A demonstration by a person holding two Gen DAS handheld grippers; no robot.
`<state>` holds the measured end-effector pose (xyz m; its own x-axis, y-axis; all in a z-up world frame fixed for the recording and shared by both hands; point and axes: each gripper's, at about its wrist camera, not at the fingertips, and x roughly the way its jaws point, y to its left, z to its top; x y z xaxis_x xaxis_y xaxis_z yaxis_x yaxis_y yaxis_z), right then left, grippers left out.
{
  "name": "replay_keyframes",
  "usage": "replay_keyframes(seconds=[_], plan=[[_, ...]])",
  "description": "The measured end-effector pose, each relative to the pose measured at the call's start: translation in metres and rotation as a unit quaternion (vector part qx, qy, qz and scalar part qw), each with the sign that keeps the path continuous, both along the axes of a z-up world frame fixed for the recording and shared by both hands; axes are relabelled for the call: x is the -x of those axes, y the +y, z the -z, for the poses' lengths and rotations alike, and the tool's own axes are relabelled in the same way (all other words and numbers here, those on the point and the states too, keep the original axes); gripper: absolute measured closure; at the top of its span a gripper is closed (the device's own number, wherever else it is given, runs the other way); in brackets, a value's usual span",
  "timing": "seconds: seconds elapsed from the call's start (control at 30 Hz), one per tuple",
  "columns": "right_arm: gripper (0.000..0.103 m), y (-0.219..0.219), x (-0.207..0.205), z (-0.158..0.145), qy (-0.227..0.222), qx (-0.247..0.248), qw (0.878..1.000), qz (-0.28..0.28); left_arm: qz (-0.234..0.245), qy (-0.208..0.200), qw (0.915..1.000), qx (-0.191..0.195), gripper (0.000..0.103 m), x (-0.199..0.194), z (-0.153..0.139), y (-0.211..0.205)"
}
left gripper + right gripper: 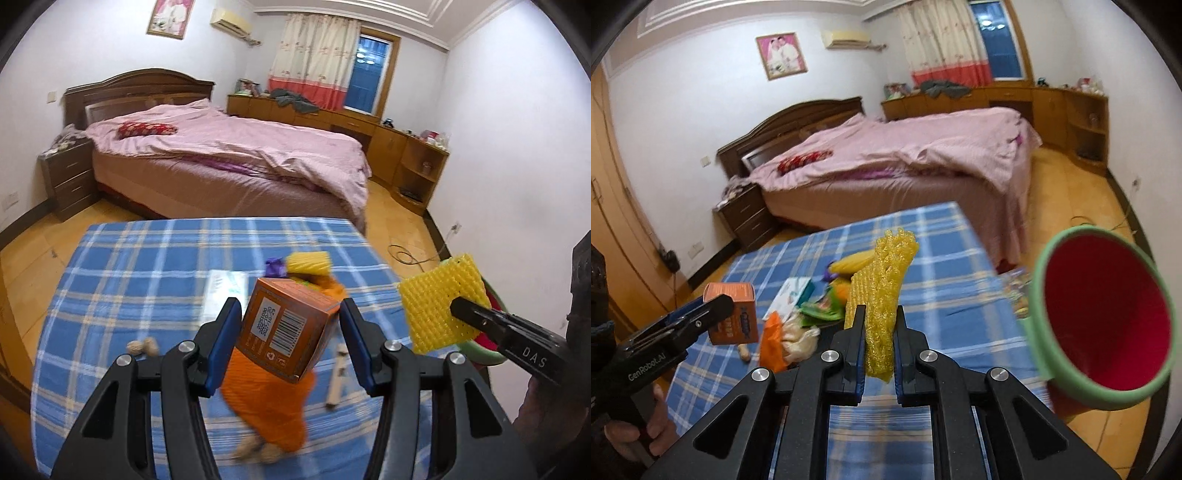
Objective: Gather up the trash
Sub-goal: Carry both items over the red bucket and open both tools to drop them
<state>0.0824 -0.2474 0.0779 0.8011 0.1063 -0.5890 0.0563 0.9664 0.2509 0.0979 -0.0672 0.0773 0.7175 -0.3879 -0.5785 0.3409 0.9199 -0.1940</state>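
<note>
My left gripper point(290, 321) is shut on an orange cardboard box point(286, 328) with a barcode, held above the blue checked tablecloth point(129, 280). My right gripper point(881, 325) is shut on a yellow foam fruit net point(882, 295), which also shows in the left wrist view point(439, 299). A green bin with a red inside point(1108, 325) stands to the right of the table, close to the right gripper. On the cloth lie an orange bag point(269, 402), another yellow net point(308, 262), a purple wrapper point(275, 267), a white packet point(225, 291) and peanut shells point(142, 347).
A bed with a pink cover point(229, 155) stands beyond the table. A dark nightstand point(68, 177) is at its left, wooden cabinets point(399, 147) along the far wall. A cable point(406, 254) lies on the floor at right. A wooden stick point(338, 376) lies on the cloth.
</note>
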Motion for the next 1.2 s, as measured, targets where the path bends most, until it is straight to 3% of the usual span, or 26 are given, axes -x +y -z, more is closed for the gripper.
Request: replay_keyframes(seconds=[0.3,0.57,1.1,1.2], plan=[[0.092,-0.064,0.028,-0.011,-0.013,0.011,0.997,0.078,0.061,0.0,0.9981,0.0,0.048,-0.007,-0.008,-0.067],[0.092,-0.124,0.044,0.003,-0.001,0.006,0.99,0.144,0.119,0.009,0.9928,-0.009,0.048,-0.018,0.0,-0.139],[0.089,-0.207,0.059,0.05,0.043,-0.01,0.973,0.225,0.239,0.041,0.9691,-0.044,0.047,-0.029,0.042,-0.275],[0.082,-0.214,0.059,0.056,0.048,-0.018,0.972,0.23,0.249,0.04,0.9661,-0.055,0.047,-0.03,0.047,-0.287]])
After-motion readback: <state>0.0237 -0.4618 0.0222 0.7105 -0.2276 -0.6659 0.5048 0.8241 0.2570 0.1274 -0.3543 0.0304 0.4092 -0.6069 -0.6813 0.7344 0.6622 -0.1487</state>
